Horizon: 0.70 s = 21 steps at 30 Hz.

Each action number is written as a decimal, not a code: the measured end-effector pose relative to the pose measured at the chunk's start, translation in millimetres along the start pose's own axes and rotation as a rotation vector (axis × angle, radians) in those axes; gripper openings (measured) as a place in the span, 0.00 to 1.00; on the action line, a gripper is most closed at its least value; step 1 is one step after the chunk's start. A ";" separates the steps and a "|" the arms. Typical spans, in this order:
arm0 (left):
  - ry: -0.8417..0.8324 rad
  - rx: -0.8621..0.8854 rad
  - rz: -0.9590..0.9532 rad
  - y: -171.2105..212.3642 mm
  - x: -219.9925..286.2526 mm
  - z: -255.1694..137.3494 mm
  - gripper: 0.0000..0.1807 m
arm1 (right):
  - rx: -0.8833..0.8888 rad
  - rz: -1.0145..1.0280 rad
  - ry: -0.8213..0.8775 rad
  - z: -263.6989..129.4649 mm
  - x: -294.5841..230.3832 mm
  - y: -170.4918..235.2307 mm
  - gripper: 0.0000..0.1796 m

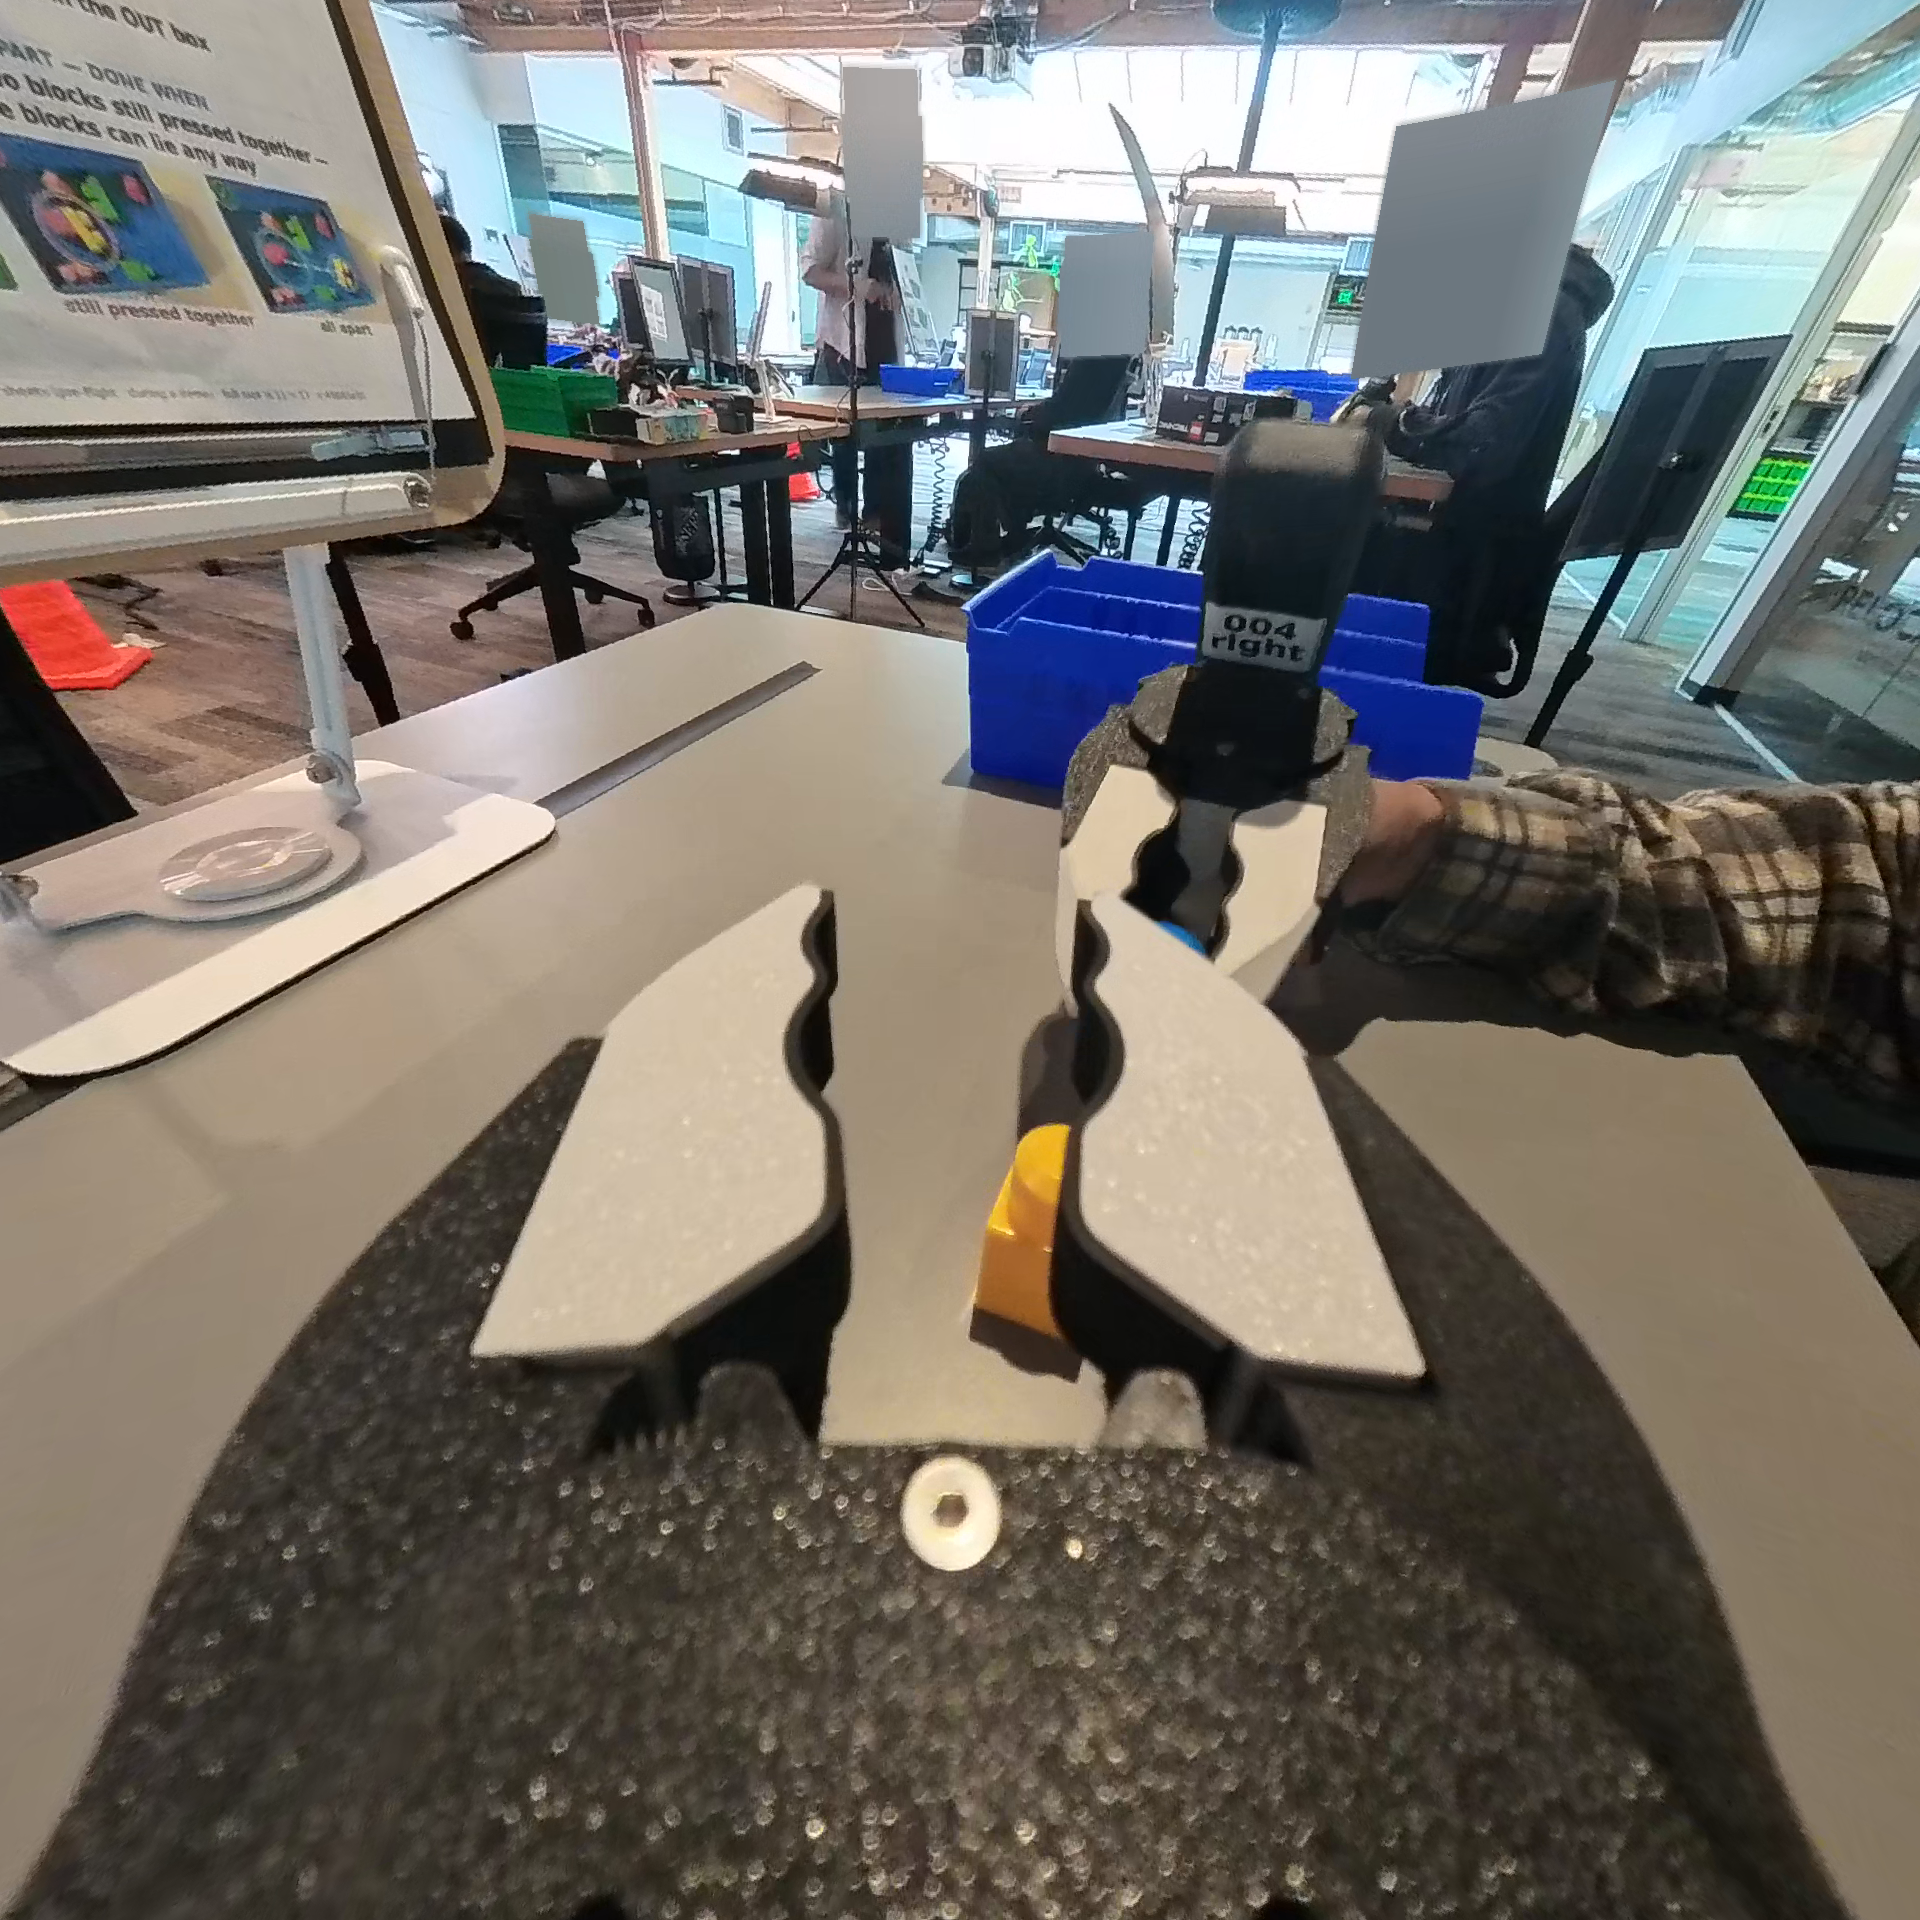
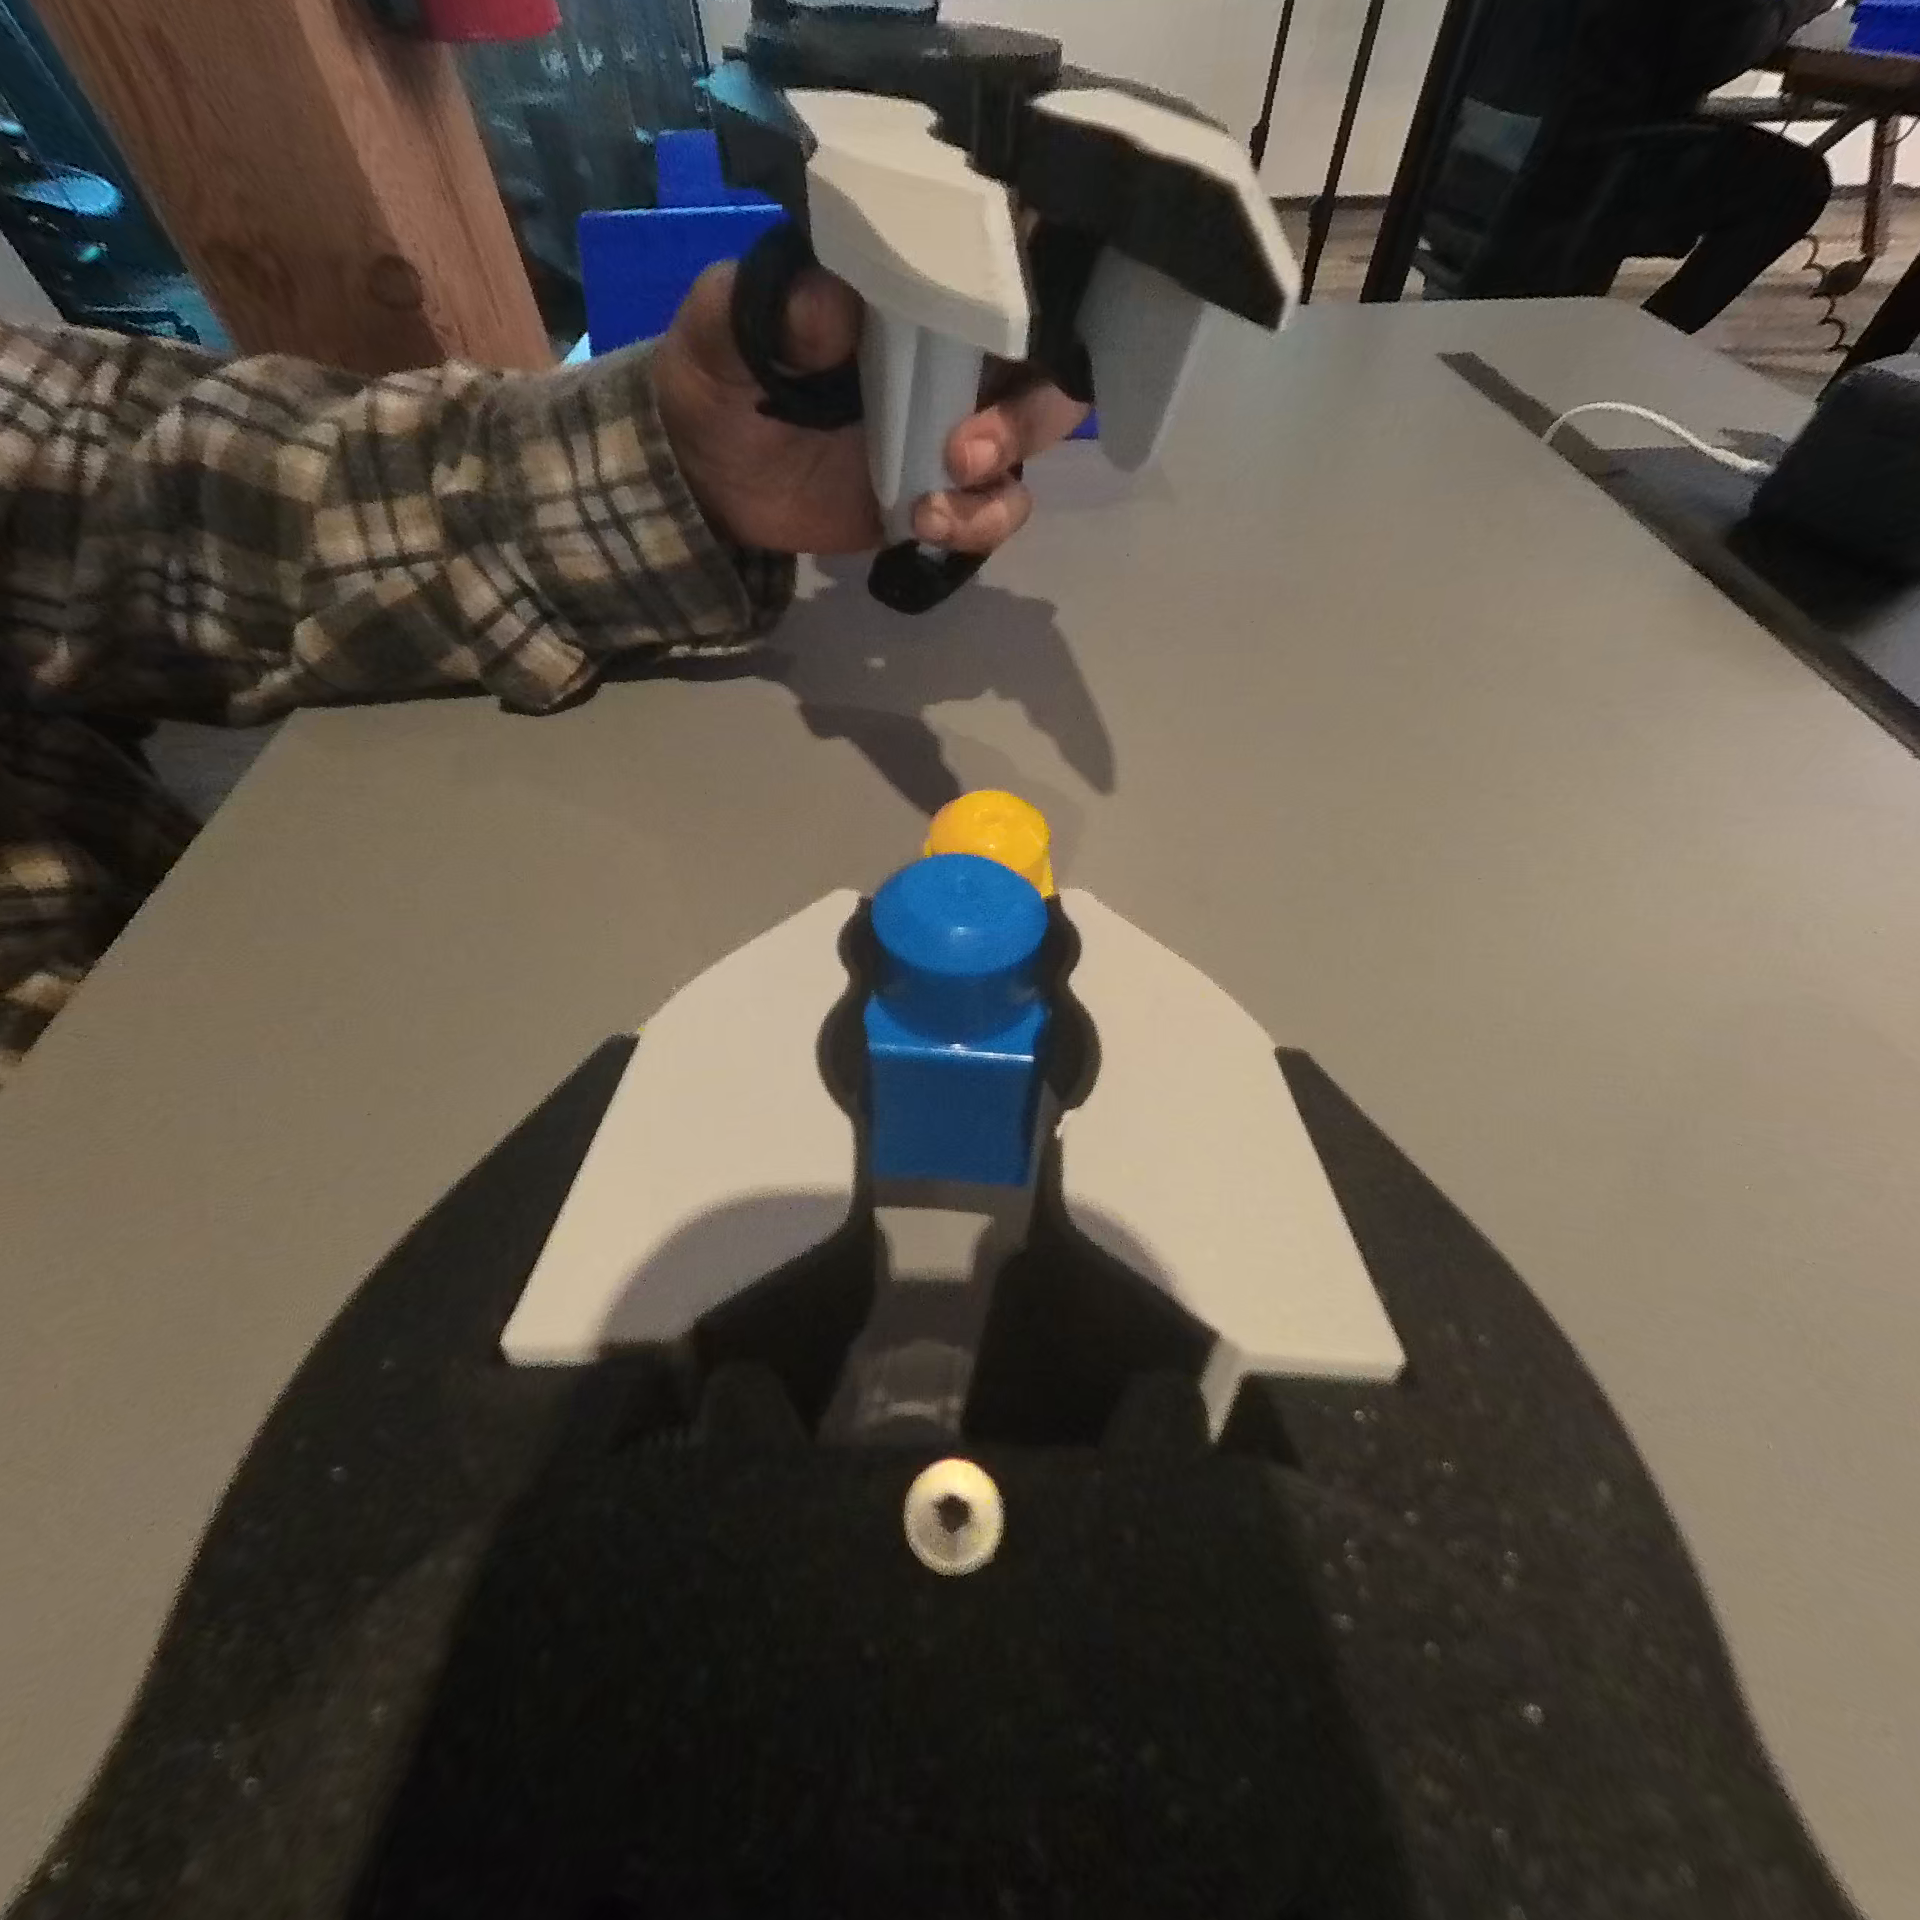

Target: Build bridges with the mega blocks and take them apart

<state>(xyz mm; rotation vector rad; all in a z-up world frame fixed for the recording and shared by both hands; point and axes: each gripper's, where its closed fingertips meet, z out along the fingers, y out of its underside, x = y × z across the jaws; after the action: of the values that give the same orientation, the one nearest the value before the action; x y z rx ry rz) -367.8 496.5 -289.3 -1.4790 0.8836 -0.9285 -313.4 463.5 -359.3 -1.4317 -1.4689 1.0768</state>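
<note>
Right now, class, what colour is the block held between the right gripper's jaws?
Blue block, clearest in the right wrist view.

A grey table (image 1: 727,935) bears a yellow block (image 1: 1023,1236), blue bin (image 1: 1049,675) and white stand base (image 1: 312,883).

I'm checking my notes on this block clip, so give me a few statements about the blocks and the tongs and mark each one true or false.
1. The right tongs are shut on the blue block. True.
2. The left tongs are clamped on the yellow block. False: they are open, and the block sits on the table beside one finger.
3. The yellow block lies inside the blue bin. False: it stands on the grey table.
4. The blue block has one round stud. True.
</note>
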 end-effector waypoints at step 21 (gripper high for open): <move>0.011 -0.030 0.010 4.5 3.1 3.5 0.23 | -0.146 -0.021 -0.020 28.4 6.1 16.4 0.17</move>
<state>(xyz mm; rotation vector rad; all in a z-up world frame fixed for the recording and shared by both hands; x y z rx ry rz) -363.5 494.6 -293.8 -1.4952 0.9159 -0.9199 -335.3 468.5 -383.9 -1.5062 -1.6017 0.9903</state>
